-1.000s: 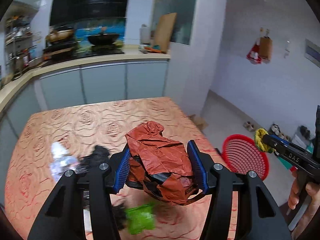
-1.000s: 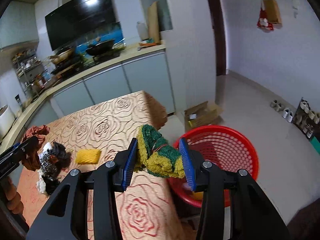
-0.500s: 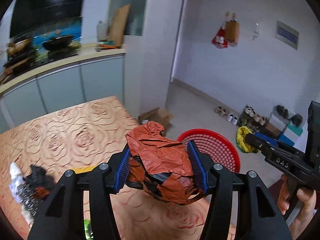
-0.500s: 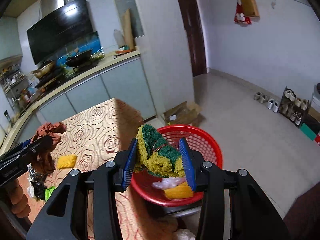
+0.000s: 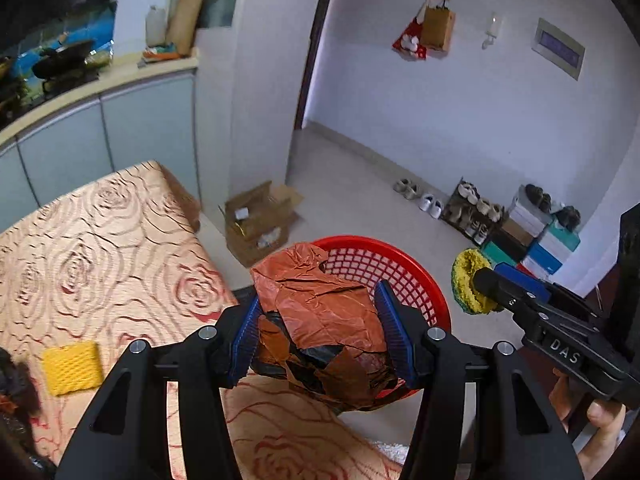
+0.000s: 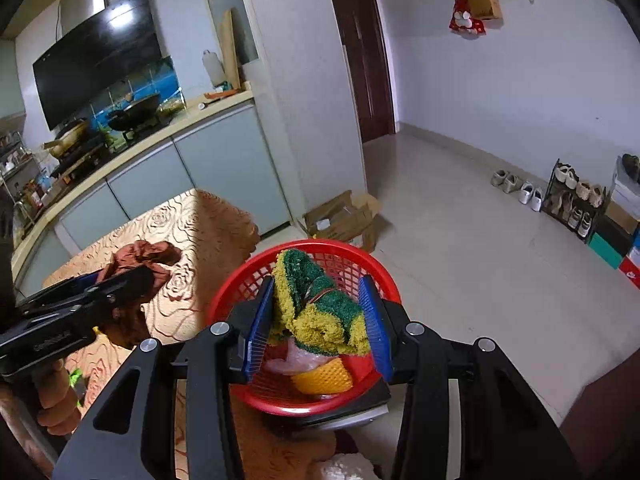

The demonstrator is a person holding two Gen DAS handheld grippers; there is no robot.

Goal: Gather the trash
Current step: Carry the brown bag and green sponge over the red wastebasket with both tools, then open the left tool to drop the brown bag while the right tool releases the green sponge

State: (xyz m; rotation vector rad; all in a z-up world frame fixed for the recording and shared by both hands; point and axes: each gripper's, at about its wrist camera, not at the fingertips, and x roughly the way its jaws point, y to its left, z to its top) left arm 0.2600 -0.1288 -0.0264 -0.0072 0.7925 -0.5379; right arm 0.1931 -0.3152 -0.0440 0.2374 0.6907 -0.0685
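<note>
My left gripper (image 5: 320, 332) is shut on a crumpled red-brown plastic bag (image 5: 320, 312) and holds it over the table's right edge, just short of the red mesh basket (image 5: 416, 280). My right gripper (image 6: 318, 320) is shut on a green and yellow scrub sponge (image 6: 316, 308) and holds it above the red basket (image 6: 236, 280). The basket holds a yellow piece (image 6: 324, 378) and a clear plastic wrapper (image 6: 296, 360). The sponge (image 5: 466, 286) and the right gripper also show in the left wrist view, to the right of the basket.
The table (image 5: 100, 248) has a rose-patterned cloth. A yellow sponge (image 5: 72, 366) and dark trash (image 5: 12, 384) lie on its left part. An open cardboard box (image 5: 256, 220) sits on the floor behind the basket. Shoes and a shoe rack (image 5: 476, 208) line the far wall.
Both grippers have swung right toward the basket. The right gripper with the sponge now hangs over the basket's inside. The left gripper with the bag has reached the table's right edge.
</note>
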